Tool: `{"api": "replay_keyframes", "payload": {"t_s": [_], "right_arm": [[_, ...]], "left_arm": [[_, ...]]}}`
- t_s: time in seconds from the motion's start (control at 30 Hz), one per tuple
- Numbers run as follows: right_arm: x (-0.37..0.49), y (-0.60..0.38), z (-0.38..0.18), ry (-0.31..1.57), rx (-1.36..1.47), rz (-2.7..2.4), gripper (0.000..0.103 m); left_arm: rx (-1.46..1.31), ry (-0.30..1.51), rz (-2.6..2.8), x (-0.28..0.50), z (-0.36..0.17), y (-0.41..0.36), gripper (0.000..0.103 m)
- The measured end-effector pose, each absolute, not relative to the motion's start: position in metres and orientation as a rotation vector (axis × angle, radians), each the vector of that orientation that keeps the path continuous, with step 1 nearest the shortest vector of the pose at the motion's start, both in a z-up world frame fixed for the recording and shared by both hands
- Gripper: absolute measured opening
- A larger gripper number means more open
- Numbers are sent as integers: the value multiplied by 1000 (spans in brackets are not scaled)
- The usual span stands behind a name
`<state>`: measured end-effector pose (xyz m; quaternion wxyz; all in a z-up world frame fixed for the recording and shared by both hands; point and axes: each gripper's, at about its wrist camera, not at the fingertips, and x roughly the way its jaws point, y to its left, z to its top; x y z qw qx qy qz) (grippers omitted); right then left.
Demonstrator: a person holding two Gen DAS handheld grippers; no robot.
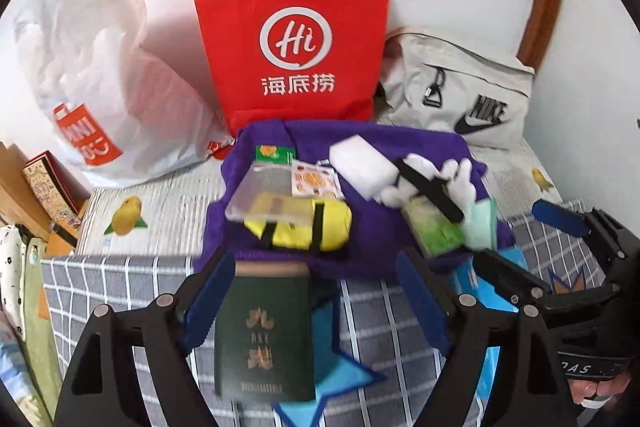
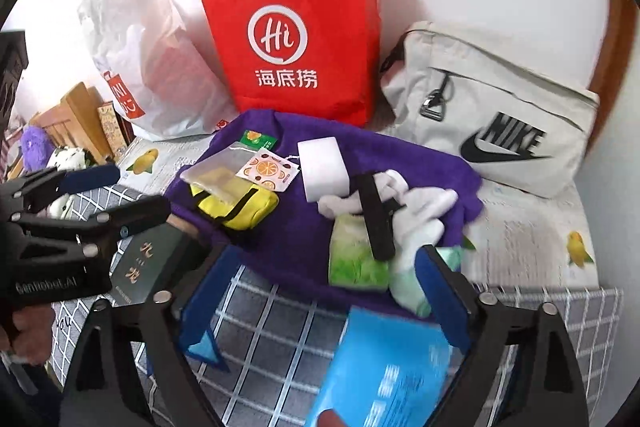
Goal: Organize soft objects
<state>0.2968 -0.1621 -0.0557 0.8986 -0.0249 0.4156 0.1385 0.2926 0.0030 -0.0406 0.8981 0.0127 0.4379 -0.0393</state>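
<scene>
A purple towel (image 1: 360, 227) (image 2: 304, 227) lies on the bed with small things on it: a yellow pouch (image 1: 308, 223) (image 2: 240, 211), a white sponge block (image 1: 364, 163) (image 2: 324, 171), a white glove with a black strap (image 1: 432, 183) (image 2: 404, 211), a green tissue pack (image 1: 432, 227) (image 2: 356, 259) and sachets (image 1: 316, 179) (image 2: 266, 169). My left gripper (image 1: 316, 291) is open around a dark green booklet (image 1: 260, 331) (image 2: 140, 267), whose left edge lies against the left finger. My right gripper (image 2: 324, 291) is open above a blue packet (image 2: 384, 367).
A red paper bag (image 1: 292, 35) (image 2: 296, 35), a white plastic bag (image 1: 96, 75) (image 2: 144, 59) and a beige Nike bag (image 1: 464, 91) (image 2: 492, 111) stand against the wall behind the towel. A grey checked cloth (image 1: 120, 291) (image 2: 272, 339) covers the near bed. Wooden furniture (image 1: 24, 187) is at left.
</scene>
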Motion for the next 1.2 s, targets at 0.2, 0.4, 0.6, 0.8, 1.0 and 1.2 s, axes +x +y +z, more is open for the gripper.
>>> {"api": "replay_keyframes", "payload": {"t_s": [0.2,0.4,0.6,0.8,1.0,1.2], "right_arm": [[245,-171,-43,827,-28,244,97],[188,-180,-33,794,-14,229,98],[134,-195,-27,769,9,220,103],[89,-214,-18,737,7,190,103],[62,-219,-16,719,27,227,103],[49,-214,-24,723,-7,249,103]], "left_arm": [[9,868,-69,234,-31,3,92],[-12,838,-69,176,-27,0,93],[-11,797,-59,120,-22,-2,93],[-31,762,-25,75,-12,3,93],[-37,739,-33,46,-8,-2,93],[-29,726,-38,36,-8,-7,93]]}}
